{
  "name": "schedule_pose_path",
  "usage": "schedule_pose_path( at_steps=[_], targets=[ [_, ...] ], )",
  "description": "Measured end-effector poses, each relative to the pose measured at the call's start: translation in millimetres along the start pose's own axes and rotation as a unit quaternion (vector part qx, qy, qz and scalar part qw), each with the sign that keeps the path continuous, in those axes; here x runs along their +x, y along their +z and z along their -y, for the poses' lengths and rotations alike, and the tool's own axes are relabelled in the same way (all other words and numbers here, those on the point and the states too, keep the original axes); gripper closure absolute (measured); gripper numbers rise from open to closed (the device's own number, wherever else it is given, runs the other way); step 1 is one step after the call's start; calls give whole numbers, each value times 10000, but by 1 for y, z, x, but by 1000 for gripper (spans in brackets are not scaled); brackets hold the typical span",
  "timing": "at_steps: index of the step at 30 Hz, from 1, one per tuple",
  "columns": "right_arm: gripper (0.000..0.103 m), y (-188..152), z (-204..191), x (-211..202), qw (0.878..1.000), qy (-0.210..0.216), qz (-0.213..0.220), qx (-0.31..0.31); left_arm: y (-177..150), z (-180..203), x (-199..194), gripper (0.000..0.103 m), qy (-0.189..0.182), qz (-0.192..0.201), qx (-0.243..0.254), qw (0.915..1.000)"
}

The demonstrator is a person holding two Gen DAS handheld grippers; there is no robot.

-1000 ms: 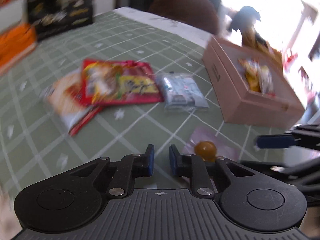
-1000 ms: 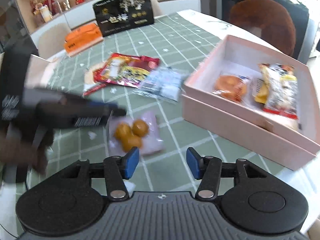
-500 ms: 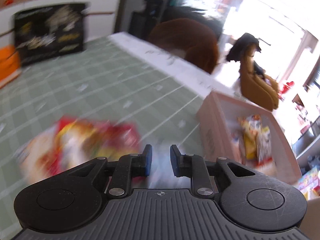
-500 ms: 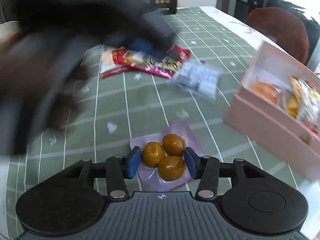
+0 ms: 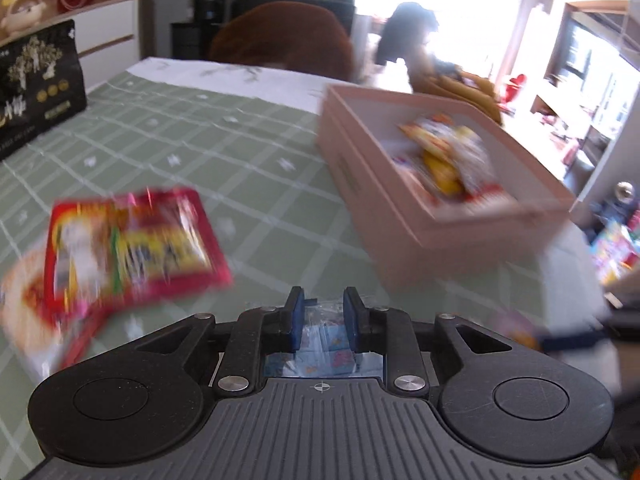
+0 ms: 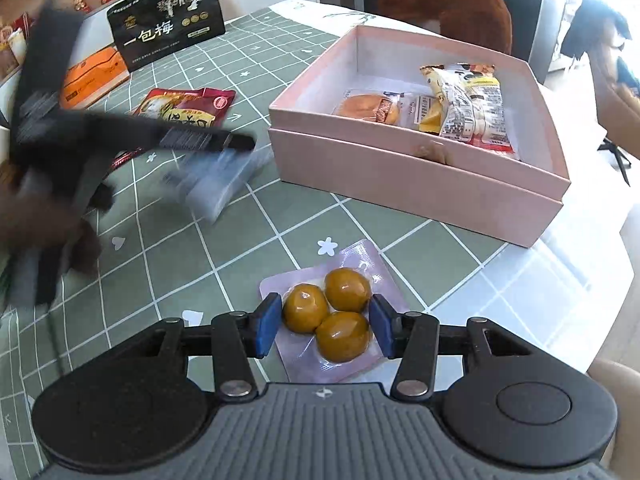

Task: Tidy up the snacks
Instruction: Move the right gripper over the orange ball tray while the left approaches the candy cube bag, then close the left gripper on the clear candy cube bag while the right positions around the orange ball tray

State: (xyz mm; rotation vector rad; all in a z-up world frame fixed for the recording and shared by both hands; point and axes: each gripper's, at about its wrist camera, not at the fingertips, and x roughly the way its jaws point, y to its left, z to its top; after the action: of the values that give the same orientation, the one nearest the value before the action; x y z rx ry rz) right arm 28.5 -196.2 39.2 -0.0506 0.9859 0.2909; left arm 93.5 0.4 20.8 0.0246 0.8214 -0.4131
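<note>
A pink box [image 6: 424, 176] on the green checked tablecloth holds a bun and a yellow-and-white packet [image 6: 468, 104]; it also shows in the left wrist view [image 5: 400, 216]. My left gripper [image 5: 320, 318] has its jaws on either side of a clear packet of blue-and-white sweets [image 5: 324, 344], and it shows blurred in the right wrist view [image 6: 216, 168]. My right gripper [image 6: 326, 324] is open with its fingers either side of a pale purple pack of three brown eggs [image 6: 336, 316]. A red snack bag [image 5: 128, 248] lies to the left.
A black gift bag [image 6: 168, 36] and an orange box [image 6: 92, 76] stand at the table's far side. A brown chair [image 6: 448, 0] stands behind the pink box. The table's edge runs close on the right.
My left gripper has swung down over the clear sweets packet, which now lies between its jaws. My right gripper has come down over the egg pack, fingers straddling it.
</note>
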Motion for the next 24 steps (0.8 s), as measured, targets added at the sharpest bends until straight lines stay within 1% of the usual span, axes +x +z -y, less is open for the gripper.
schedule_pose_path(
  at_steps=[2, 3, 6, 8, 9, 10, 12, 14, 16, 17, 19, 20, 21, 22, 24],
  targets=[
    [55, 1, -5, 2, 9999, 34, 27, -121, -17, 3, -19, 77, -155, -25, -234, 9996],
    [55, 3, -6, 4, 9999, 32, 38, -165, -24, 3, -29, 77, -162, -6, -438, 9989],
    [54, 4, -10, 1, 9998, 22, -72, -194, -44, -5, -58, 76, 83, 151, -1207, 9925],
    [51, 6, -11, -3, 9997, 201, -103, -80, -52, -9, -63, 76, 270, -35, -1485, 9885],
    [46, 7, -13, -5, 9995, 303, -121, 0, -54, -11, -63, 75, 284, -152, -1632, 9861],
    [44, 8, -16, -7, 9992, 362, -154, 66, -58, -14, -63, 73, 245, -162, -1814, 9830],
    [43, 11, -24, -10, 9988, 414, -231, 147, -62, -16, -67, 73, 230, -173, -2083, 9777],
    [43, 13, -30, -11, 9987, 397, -314, 107, -66, -15, -70, 73, 213, -168, -2191, 9753],
    [43, 13, -32, -9, 9991, 245, -343, 85, -64, -7, -71, 71, 187, -140, -2095, 9775],
    [43, 12, -32, -7, 9992, 138, -351, 90, -63, -1, -71, 71, 230, -113, -1955, 9804],
    [42, 8, -28, 0, 9988, 19, -465, 172, -62, 13, -70, 69, 303, -109, -1498, 9882],
    [42, 5, -25, 3, 9984, 32, -524, 228, -61, 21, -68, 69, 342, -119, -1250, 9915],
    [41, 2, -26, 2, 9991, -26, -393, 178, -61, 27, -66, 66, 376, -120, -1053, 9937],
    [41, -1, -28, 3, 9992, -123, -373, 53, -61, 32, -65, 61, 408, -138, -889, 9951],
    [41, -6, -33, 4, 9989, -303, -322, -158, -60, 39, -63, 60, 489, -153, -617, 9968]
  ],
)
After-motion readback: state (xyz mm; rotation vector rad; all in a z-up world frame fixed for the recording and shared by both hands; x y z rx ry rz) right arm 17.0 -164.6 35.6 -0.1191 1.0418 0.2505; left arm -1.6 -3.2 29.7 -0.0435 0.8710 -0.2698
